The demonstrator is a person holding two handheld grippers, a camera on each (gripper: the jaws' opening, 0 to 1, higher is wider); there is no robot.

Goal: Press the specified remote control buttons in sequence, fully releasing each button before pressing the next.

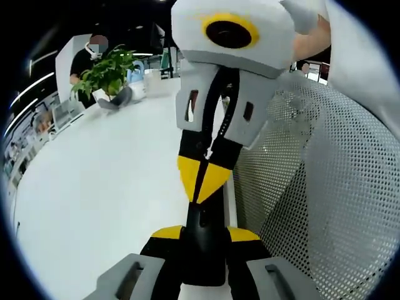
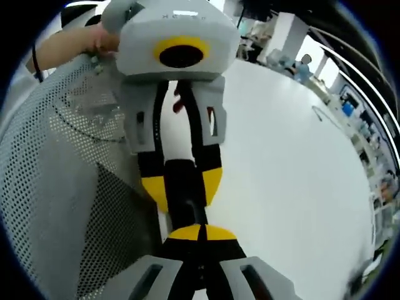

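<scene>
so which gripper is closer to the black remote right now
Left. The left gripper has the black remote clamped between its jaws. The right gripper comes in from the opposite side, jaws shut, its tips meeting the remote's top face and seemingly touching it.

The left gripper rises from the bottom of the left gripper view, its yellow-tipped jaws closed on a black remote that stands between them. Facing it from above, the right gripper points down with its yellow tips together, touching the top end of the remote. A hand holds that gripper at the upper right. To the right is a white mesh chair back. A white table spreads to the left, with a potted plant at its far side and a person behind it.
</scene>
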